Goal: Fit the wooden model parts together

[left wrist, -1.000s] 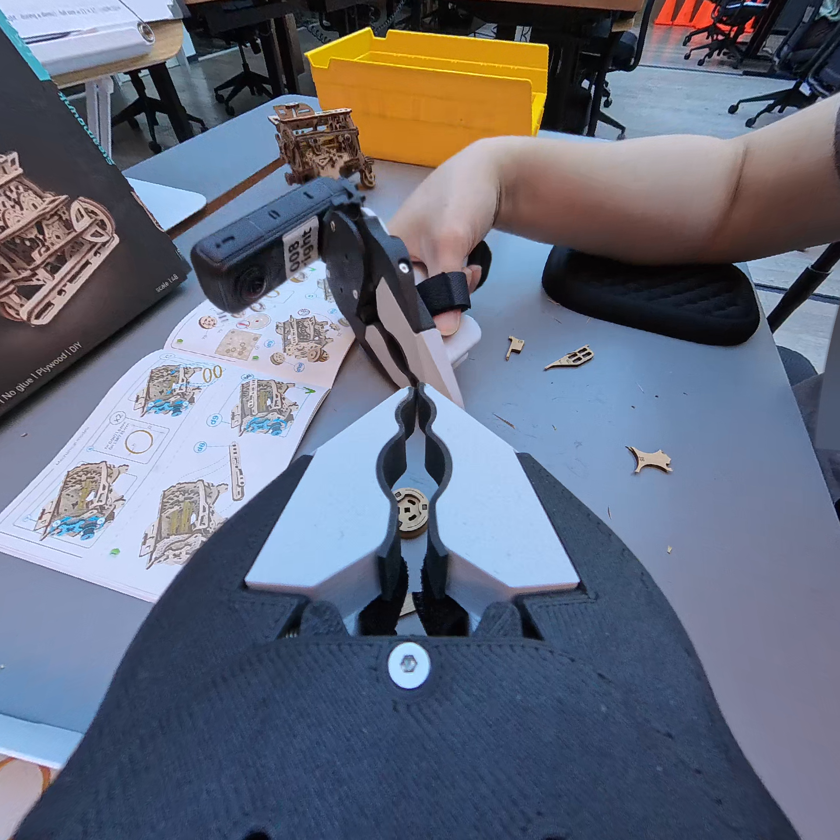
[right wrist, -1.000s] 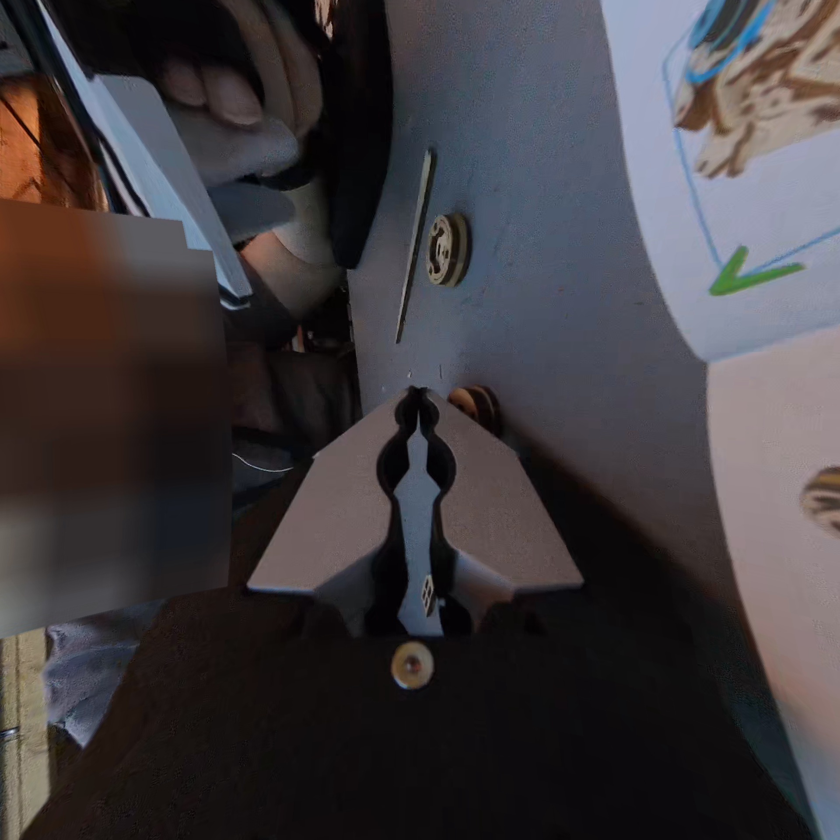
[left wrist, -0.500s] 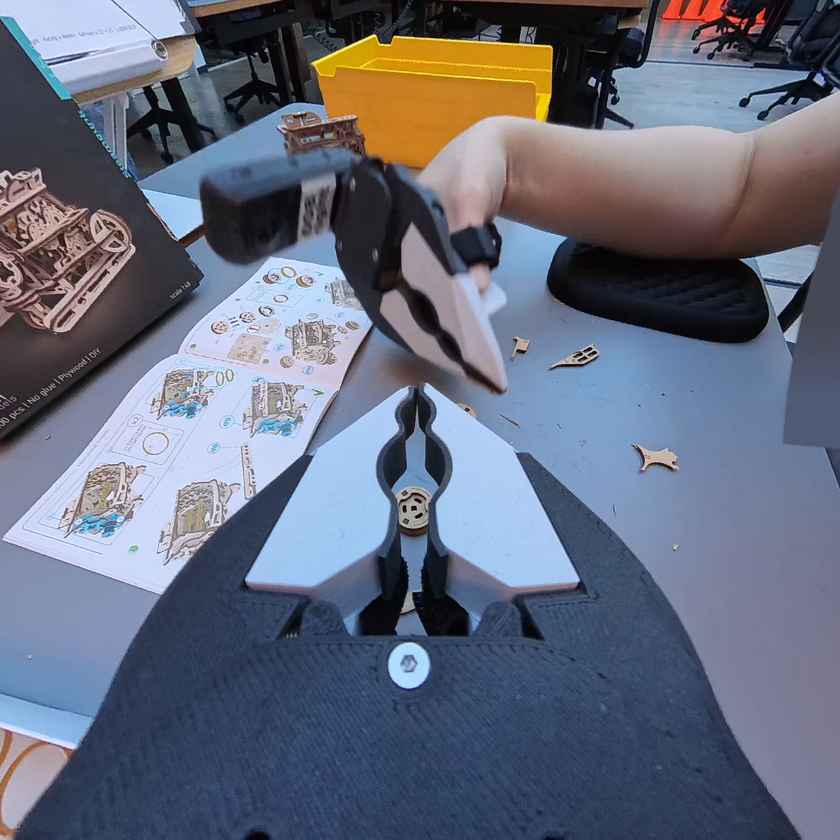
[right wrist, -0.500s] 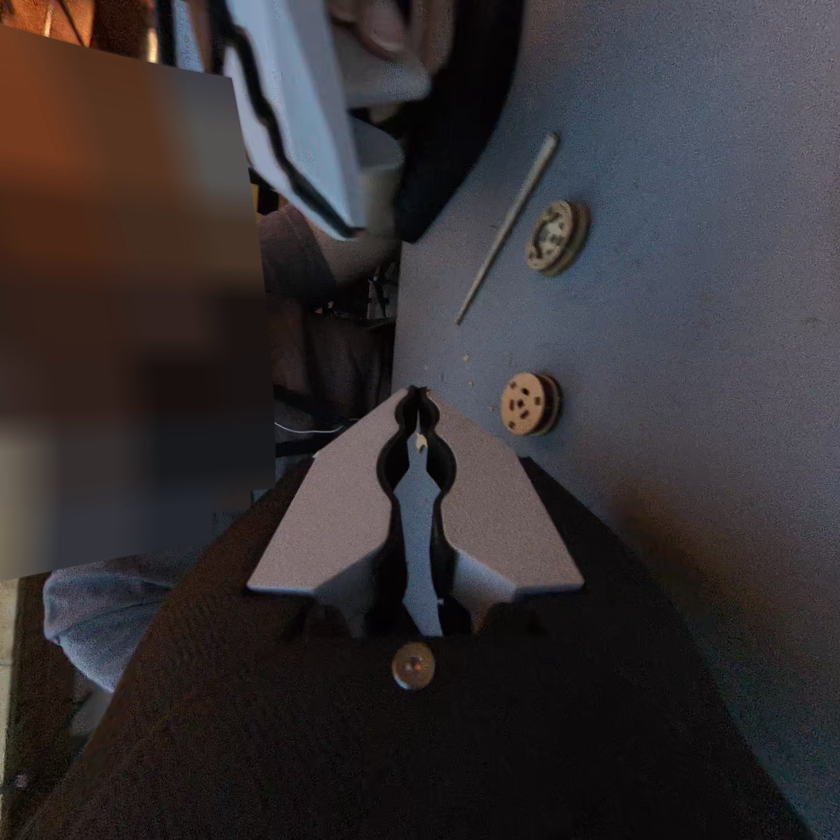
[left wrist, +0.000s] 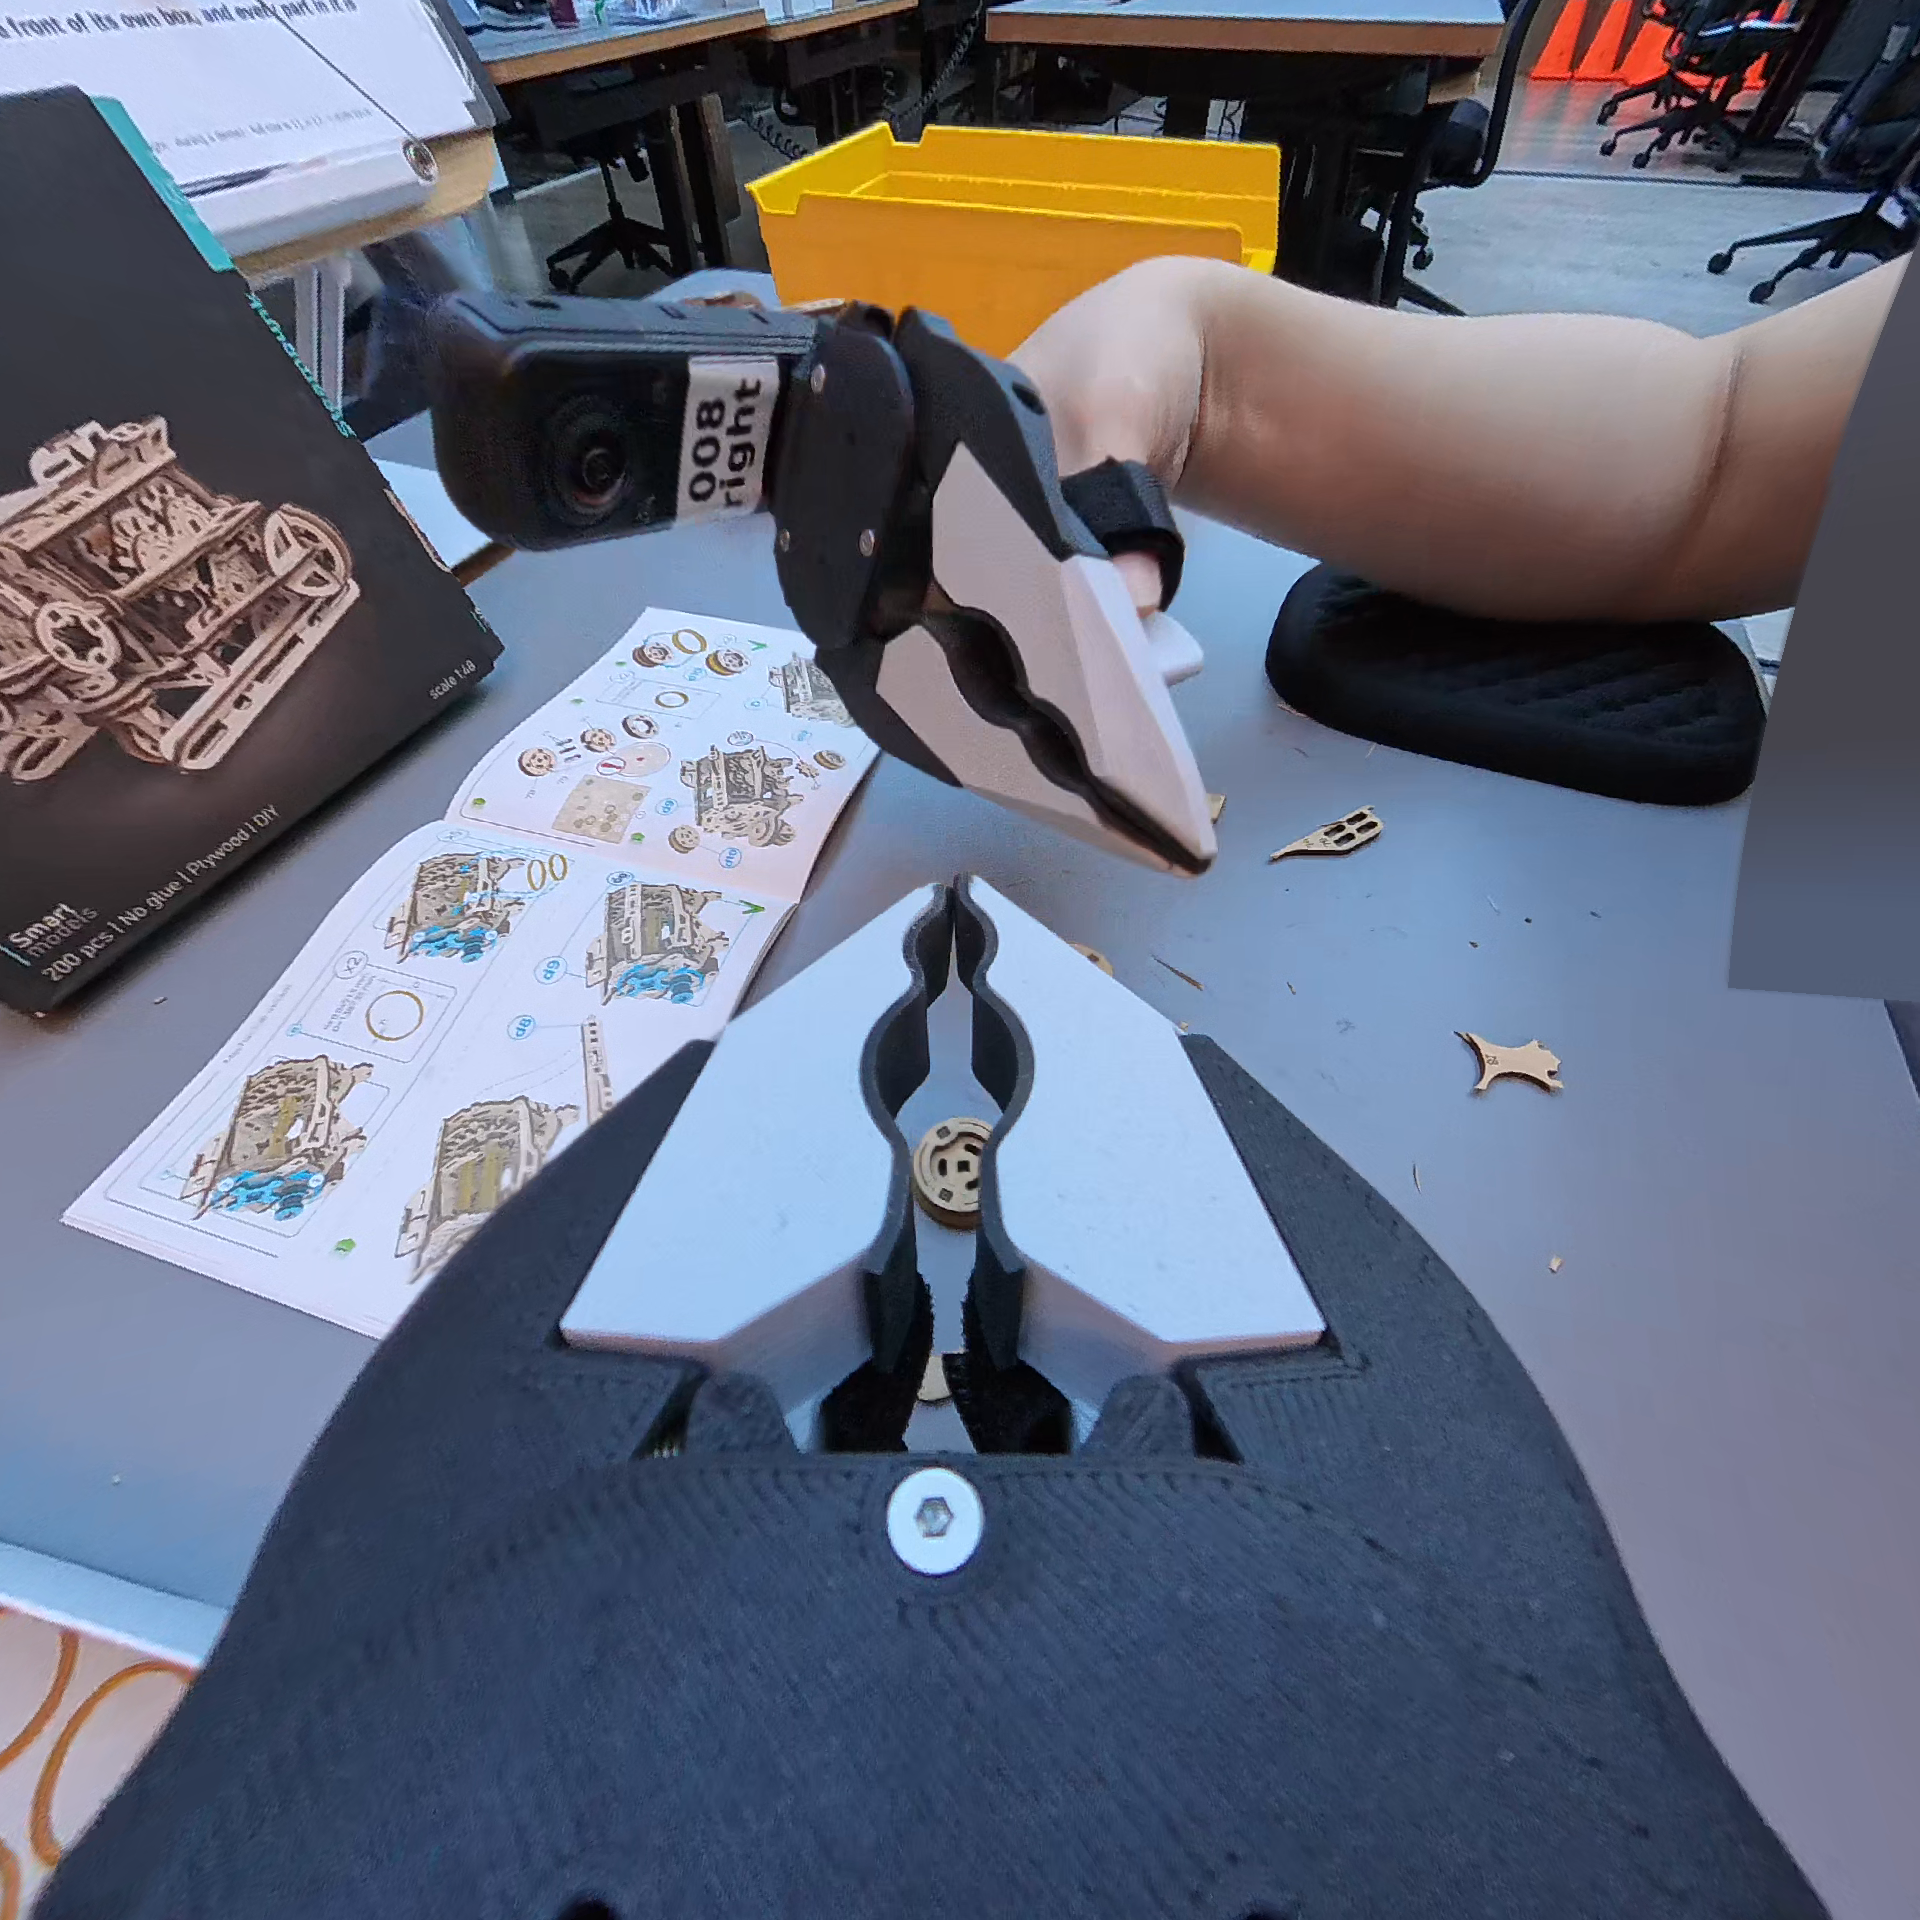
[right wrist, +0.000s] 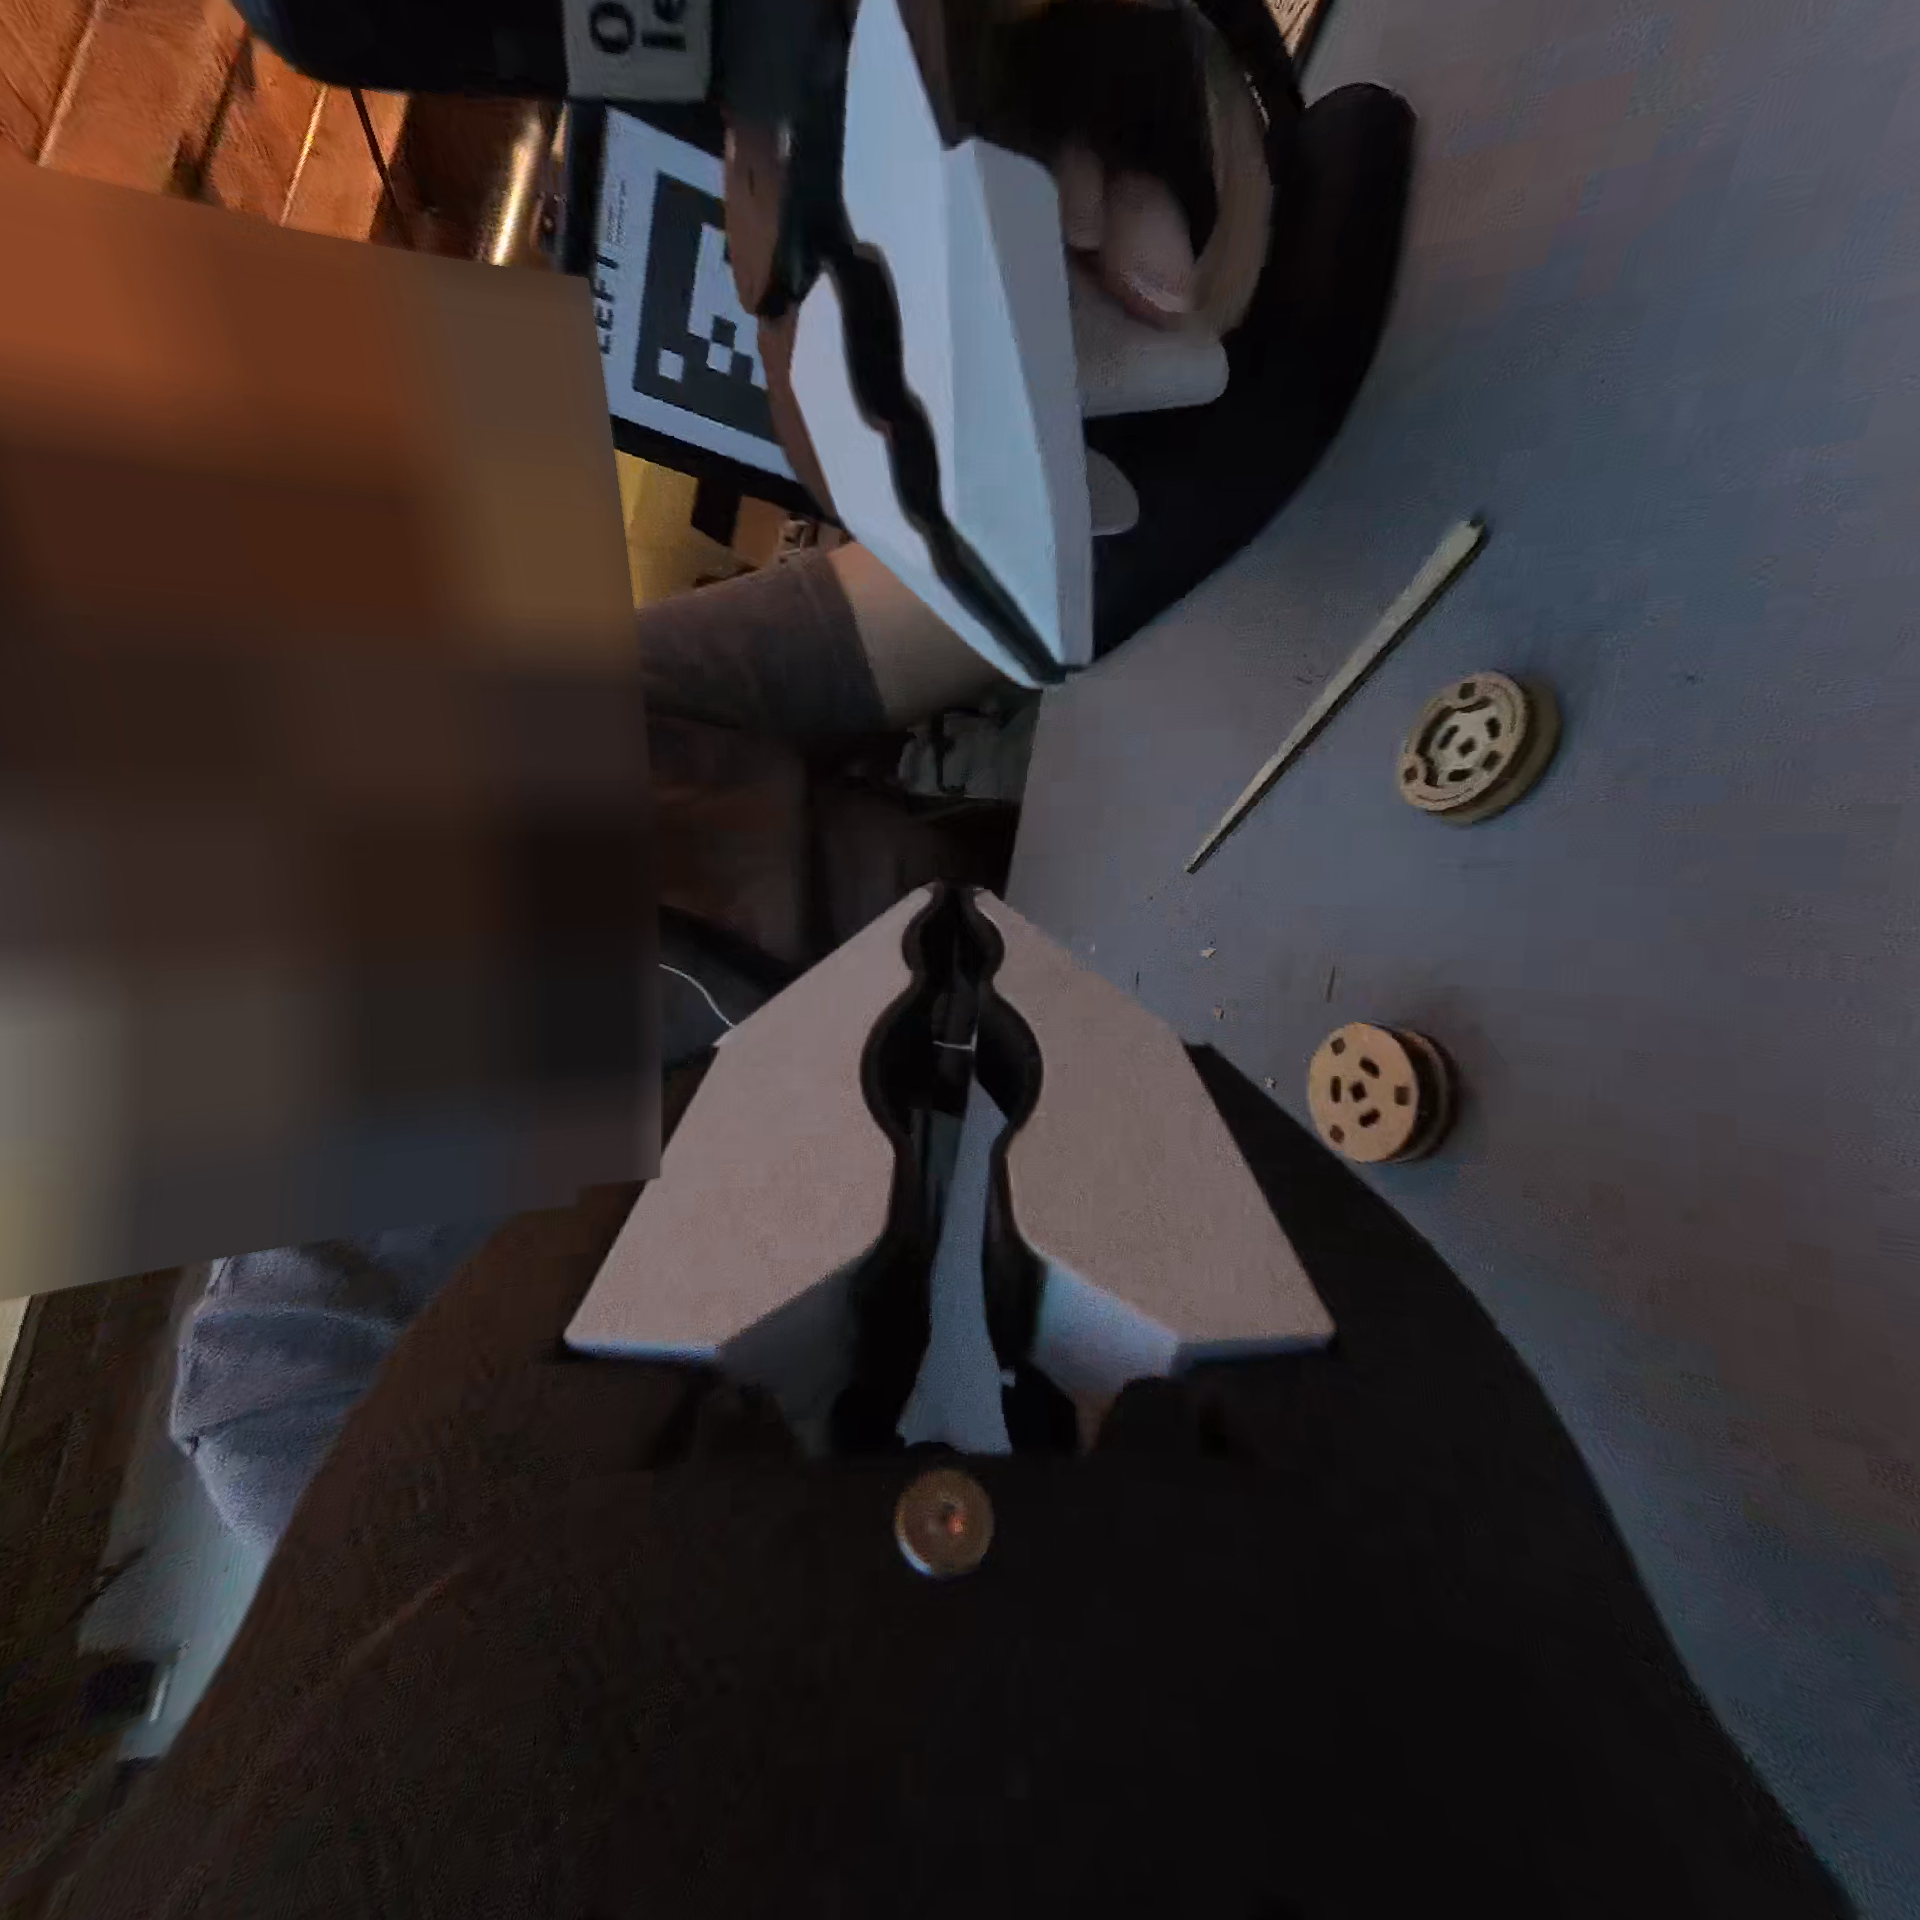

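Observation:
Two round wooden discs lie on the grey table in the right wrist view, one with curved slots [right wrist: 1475,746] and one with small holes [right wrist: 1377,1091]. A thin wooden stick [right wrist: 1340,696] lies beside them. My right gripper [right wrist: 951,899] is shut and empty, held over the table's edge to the left of the discs. My left gripper [left wrist: 954,894] is shut and empty. One disc [left wrist: 951,1169] shows on the table through the gap between its fingers. The right gripper [left wrist: 1195,852] hovers just beyond it, pointing down to the right. The left gripper [right wrist: 1049,665] shows tip down near the stick.
An open instruction booklet [left wrist: 499,935] lies at the left, with a black model box [left wrist: 177,582] behind it. A yellow bin [left wrist: 1018,229] stands at the back. A black pad [left wrist: 1517,686] lies under the person's forearm. Wood scraps [left wrist: 1330,831] [left wrist: 1512,1065] lie at the right. Tip to tip, the grippers are about 6 centimetres apart. My right gripper's tips are some 11 centimetres from the thin wooden stick [right wrist: 1340,696].
The right gripper has lifted off the table and swung up and to the right, away from the discs. The left gripper has stayed shut over the same disc.

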`<action>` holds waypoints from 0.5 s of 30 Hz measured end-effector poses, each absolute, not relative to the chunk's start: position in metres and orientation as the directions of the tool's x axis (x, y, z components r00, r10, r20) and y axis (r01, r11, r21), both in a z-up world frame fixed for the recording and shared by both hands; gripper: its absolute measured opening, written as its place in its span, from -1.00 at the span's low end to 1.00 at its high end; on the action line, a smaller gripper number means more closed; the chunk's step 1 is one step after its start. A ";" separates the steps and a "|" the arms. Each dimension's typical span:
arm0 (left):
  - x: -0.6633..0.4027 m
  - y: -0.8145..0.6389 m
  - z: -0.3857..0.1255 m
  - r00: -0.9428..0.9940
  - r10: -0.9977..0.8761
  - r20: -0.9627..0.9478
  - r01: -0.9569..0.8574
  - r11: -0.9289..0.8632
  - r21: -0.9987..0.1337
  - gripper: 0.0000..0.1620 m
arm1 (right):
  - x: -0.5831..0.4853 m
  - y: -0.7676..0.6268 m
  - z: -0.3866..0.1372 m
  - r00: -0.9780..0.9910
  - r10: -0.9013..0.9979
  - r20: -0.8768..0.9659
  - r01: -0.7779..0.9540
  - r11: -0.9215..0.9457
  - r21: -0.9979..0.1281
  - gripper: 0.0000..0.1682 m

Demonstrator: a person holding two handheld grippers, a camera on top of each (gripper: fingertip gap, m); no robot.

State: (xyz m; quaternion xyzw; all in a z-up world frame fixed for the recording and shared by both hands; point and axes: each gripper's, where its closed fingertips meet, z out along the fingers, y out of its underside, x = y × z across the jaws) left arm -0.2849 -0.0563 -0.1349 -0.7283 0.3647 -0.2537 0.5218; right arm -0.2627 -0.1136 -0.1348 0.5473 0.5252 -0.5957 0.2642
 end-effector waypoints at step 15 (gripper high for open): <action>-0.286 -0.056 -0.134 0.608 -0.794 -0.002 -0.254 -0.192 -0.948 -1.00 | -0.268 -0.108 -0.157 -0.158 0.366 -0.917 0.914 -0.297 -0.276 -1.00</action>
